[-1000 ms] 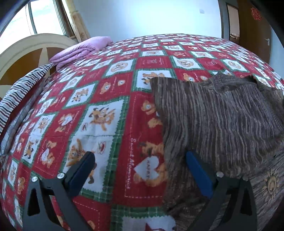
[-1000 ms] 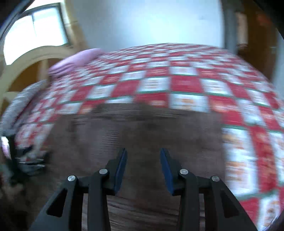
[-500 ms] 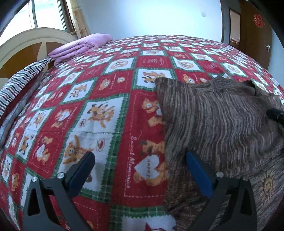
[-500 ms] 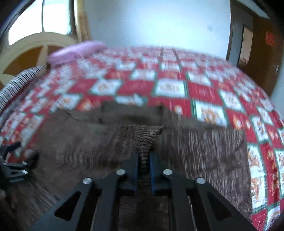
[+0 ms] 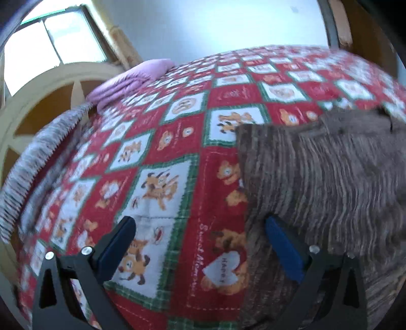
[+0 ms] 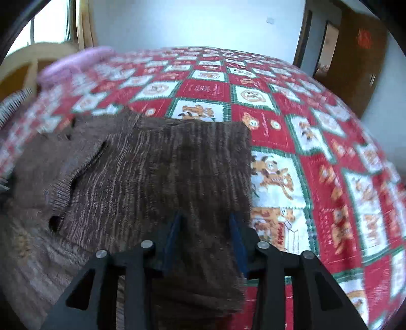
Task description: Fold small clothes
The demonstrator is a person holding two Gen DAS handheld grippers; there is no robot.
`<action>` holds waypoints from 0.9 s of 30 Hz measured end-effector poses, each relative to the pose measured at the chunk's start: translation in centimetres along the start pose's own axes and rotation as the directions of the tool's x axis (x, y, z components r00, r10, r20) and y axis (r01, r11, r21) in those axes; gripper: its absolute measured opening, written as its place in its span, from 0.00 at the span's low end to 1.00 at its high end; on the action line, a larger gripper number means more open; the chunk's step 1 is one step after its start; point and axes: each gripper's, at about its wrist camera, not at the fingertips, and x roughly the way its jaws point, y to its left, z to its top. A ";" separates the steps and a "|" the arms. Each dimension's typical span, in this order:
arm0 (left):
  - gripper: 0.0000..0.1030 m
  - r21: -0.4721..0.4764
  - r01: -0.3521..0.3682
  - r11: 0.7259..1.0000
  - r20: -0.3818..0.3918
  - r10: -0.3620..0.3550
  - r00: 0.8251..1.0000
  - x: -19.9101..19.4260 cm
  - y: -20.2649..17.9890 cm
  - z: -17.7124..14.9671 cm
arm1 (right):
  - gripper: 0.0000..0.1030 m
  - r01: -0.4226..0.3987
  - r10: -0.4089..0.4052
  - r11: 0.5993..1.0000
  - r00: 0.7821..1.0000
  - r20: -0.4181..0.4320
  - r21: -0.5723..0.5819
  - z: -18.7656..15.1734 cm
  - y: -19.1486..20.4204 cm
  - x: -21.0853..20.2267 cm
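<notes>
White walls [image 6: 192,22] and a brown wooden door [image 6: 355,58] stand behind a wide bed [image 5: 177,157], which is covered by a red, white and green quilt with cartoon bears and dogs. At the far left corner of the bed lies a folded pink blanket [image 5: 132,78], and beside it a grey striped cloth [image 5: 38,157] hangs along the edge near the curved cream headboard [image 5: 45,88].

On the quilt lies the brown knitted sweater [image 6: 157,172]. One part of it is folded over the body, and a ribbed cuff [image 6: 61,193] shows at the left in the right wrist view.

The right hand-held gripper [image 6: 206,238] is over the near part of the sweater. Its jaws have just been opening and now stand apart, with brown knit fabric between the blue pads; the pads do not seem to press on it.

The left hand-held gripper [image 5: 200,241] is wide open. Its right finger rests at the left edge of the sweater, its left finger is over the bare quilt.
</notes>
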 end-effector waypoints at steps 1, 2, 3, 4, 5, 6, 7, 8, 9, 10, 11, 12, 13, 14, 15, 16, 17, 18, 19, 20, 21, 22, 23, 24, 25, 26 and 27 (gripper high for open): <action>1.00 -0.006 -0.014 1.000 -0.009 0.014 1.000 0.0 0.3 -0.3 | 0.43 0.013 -0.013 1.000 1.000 0.000 0.016 -0.2 -0.5 -0.1; 1.00 -0.014 -0.013 1.000 -0.010 0.012 1.000 -0.1 0.6 -0.6 | 0.45 0.005 -0.005 0.999 1.000 0.001 0.037 -0.5 -1.0 -0.1; 1.00 -0.024 -0.007 1.000 -0.008 0.007 1.000 -0.2 0.8 -0.8 | 0.46 -0.003 0.002 0.999 1.000 0.005 0.054 -0.6 -1.4 -0.1; 1.00 -0.024 0.000 1.000 -0.007 0.000 1.000 -0.4 0.9 -0.7 | 0.46 -0.002 0.002 0.998 1.000 0.010 0.058 -0.8 -1.4 -0.3; 1.00 -0.017 0.008 1.000 -0.009 -0.008 1.000 -0.4 0.9 -0.5 | 0.47 0.009 -0.010 0.999 1.000 0.015 0.051 -0.7 -1.1 -0.5; 1.00 -0.023 0.016 1.000 -0.010 -0.016 1.000 -0.6 1.1 -0.2 | 0.47 0.024 -0.025 0.999 0.999 0.026 0.044 -0.6 -0.6 -0.8; 1.00 -0.034 0.022 0.999 0.002 -0.022 1.000 -1.1 1.3 0.0 | 0.47 0.026 -0.028 0.999 0.999 0.037 0.047 -0.5 -0.4 -1.3; 1.00 -0.045 0.022 0.999 0.024 -0.021 0.999 -1.4 1.5 0.3 | 0.48 0.012 -0.015 0.998 0.999 0.051 0.059 -0.4 -0.2 -1.8; 1.00 -0.052 0.012 0.999 0.051 -0.010 0.999 -1.7 1.7 0.6 | 0.48 -0.018 0.013 0.997 0.997 0.070 0.074 -0.3 0.0 -2.2; 1.00 -0.058 0.002 0.998 0.061 0.001 0.998 -1.8 1.6 0.8 | 0.48 -0.033 0.027 0.996 0.997 0.076 0.078 -0.3 0.2 -2.3; 1.00 -0.052 0.008 0.999 0.049 -0.006 0.999 -1.5 1.4 0.9 | 0.48 -0.028 0.023 0.997 0.997 0.072 0.075 -0.3 0.3 -2.2; 1.00 -0.023 0.019 1.000 0.005 -0.019 1.000 -0.4 0.7 0.8 | 0.48 -0.016 0.012 0.997 0.998 0.061 0.070 -0.3 0.4 -1.8; 1.00 0.015 0.006 1.000 -0.050 -0.005 0.999 1.0 0.1 0.5 | 0.48 -0.004 0.002 0.998 0.999 0.038 0.068 -0.6 0.1 -1.2; 1.00 -0.007 0.021 1.000 -0.039 -0.021 0.999 1.2 0.4 0.3 | 0.48 0.004 -0.006 0.997 1.000 0.018 0.073 -0.8 -0.3 -0.7; 1.00 -0.026 0.029 0.999 -0.037 -0.030 0.999 1.1 0.7 0.2 | 0.50 -0.021 0.020 0.995 1.000 0.009 0.103 -1.2 -1.3 -0.4; 1.00 -0.041 0.037 0.998 -0.045 -0.039 0.998 1.1 1.0 0.1 | 0.51 -0.045 0.044 0.991 0.999 0.006 0.125 -1.4 -2.1 -0.4; 1.00 -0.052 0.049 0.997 -0.043 -0.051 0.998 1.2 1.2 -0.1 | 0.51 -0.054 0.054 0.989 0.999 0.002 0.137 -1.5 -2.7 -0.5; 1.00 -0.062 0.057 0.996 -0.040 -0.060 0.997 1.2 1.5 -0.3 | 0.51 -0.051 0.051 0.990 0.999 0.001 0.129 -1.6 -2.7 -0.5; 1.00 -0.078 0.070 0.994 -0.039 -0.074 0.997 1.1 1.9 -0.4 | 0.51 -0.039 0.038 0.993 0.999 0.004 0.111 -1.7 -2.5 -0.6; 1.00 -0.087 0.082 0.993 -0.037 -0.085 0.996 1.0 2.1 -0.5 | 0.51 -0.028 0.027 0.994 1.000 0.008 0.103 -1.8 -2.4 -0.7; 1.00 -0.097 0.101 0.990 -0.038 -0.105 0.994 0.9 2.4 -0.7 | 0.51 -0.020 0.019 0.994 1.000 0.012 0.106 -2.0 -2.4 -0.9; 1.00 -0.109 0.114 0.988 -0.035 -0.118 0.992 0.6 2.7 -0.9 | 0.51 -0.019 0.017 0.993 1.000 0.018 0.116 -2.2 -2.4 -1.0; 1.00 -0.119 0.127 0.985 -0.028 -0.131 0.991 0.2 3.0 -1.0 | 0.53 -0.023 0.020 0.992 0.999 0.027 0.128 -2.4 -2.4 -1.2; 1.00 -0.126 0.137 0.983 -0.019 -0.140 0.990 -0.5 3.2 -1.2 | 0.53 -0.031 0.026 0.989 0.999 0.039 0.141 -2.6 -2.5 -1.6; 1.00 -0.131 0.148 0.980 -0.009 -0.151 0.989 -1.0 3.3 -1.5 | 0.53 -0.041 0.034 0.987 0.998 0.049 0.155 -2.9 -2.6 -2.0; 1.00 -0.133 0.164 0.977 0.004 -0.165 0.986 -1.6 3.4 -1.9 | 0.53 -0.051 0.043 0.984 0.998 0.052 0.168 -3.2 -2.6 -2.5; 1.00 -0.130 0.172 0.977 0.010 -0.172 0.985 -2.2 3.4 -2.2 | 0.53 -0.067 0.058 0.982 0.997 0.053 0.175 -3.5 -2.6 -3.0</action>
